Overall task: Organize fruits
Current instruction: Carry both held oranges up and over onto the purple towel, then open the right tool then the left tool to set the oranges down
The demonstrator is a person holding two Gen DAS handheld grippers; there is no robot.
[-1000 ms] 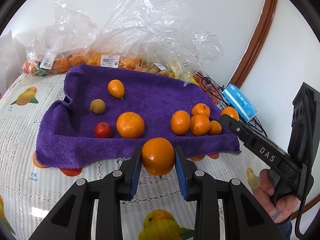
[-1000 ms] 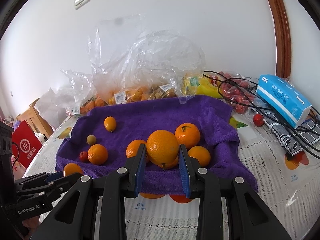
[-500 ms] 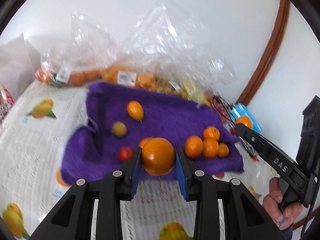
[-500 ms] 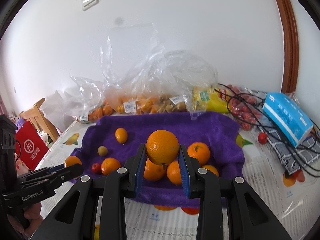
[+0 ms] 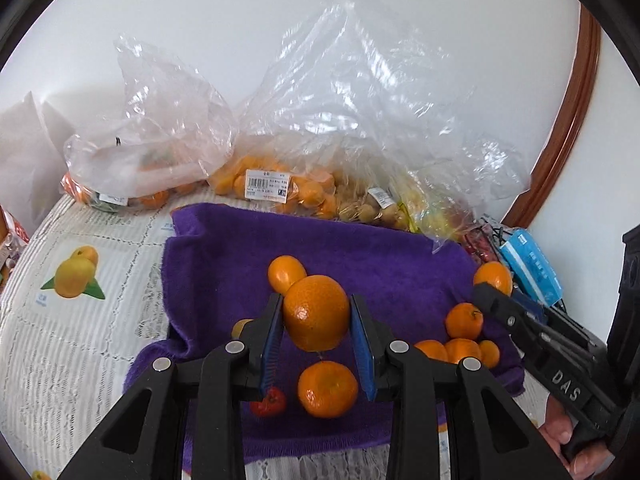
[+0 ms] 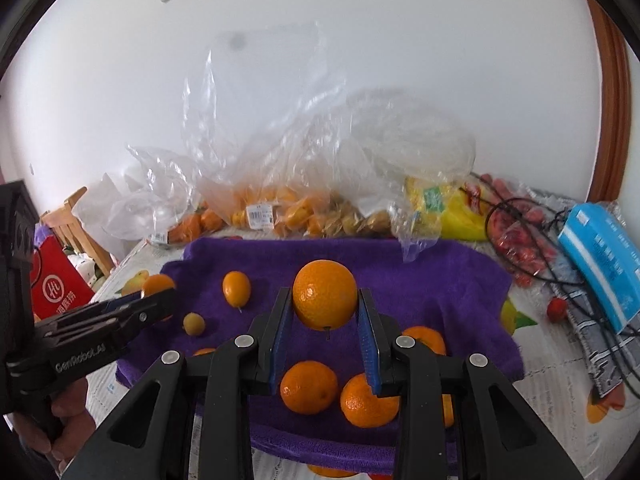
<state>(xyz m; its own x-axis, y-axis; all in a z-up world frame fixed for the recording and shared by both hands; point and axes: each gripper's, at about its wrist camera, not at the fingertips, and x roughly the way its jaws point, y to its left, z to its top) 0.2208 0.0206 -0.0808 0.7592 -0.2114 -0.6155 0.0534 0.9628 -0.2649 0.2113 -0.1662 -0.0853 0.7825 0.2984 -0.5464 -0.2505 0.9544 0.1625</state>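
My left gripper (image 5: 316,322) is shut on an orange (image 5: 316,312) and holds it above the purple towel (image 5: 224,252). My right gripper (image 6: 325,316) is shut on another orange (image 6: 325,294), also above the towel (image 6: 440,280). On the towel lie several oranges (image 5: 328,389), a kumquat (image 6: 236,289), a small brown fruit (image 6: 194,323) and a small red fruit (image 5: 269,400). The right gripper also shows in the left wrist view (image 5: 490,294), and the left gripper in the right wrist view (image 6: 162,300).
Clear plastic bags of fruit (image 5: 276,192) stand behind the towel against the wall. A blue packet (image 6: 604,264), black cables (image 6: 532,248) and a red fruit (image 6: 557,309) lie to the right. A red bag (image 6: 56,288) and a wooden chair (image 6: 76,236) are at far left.
Both grippers have risen and moved forward over the towel, each still holding its orange. The fruits on the towel now lie beneath the fingers.
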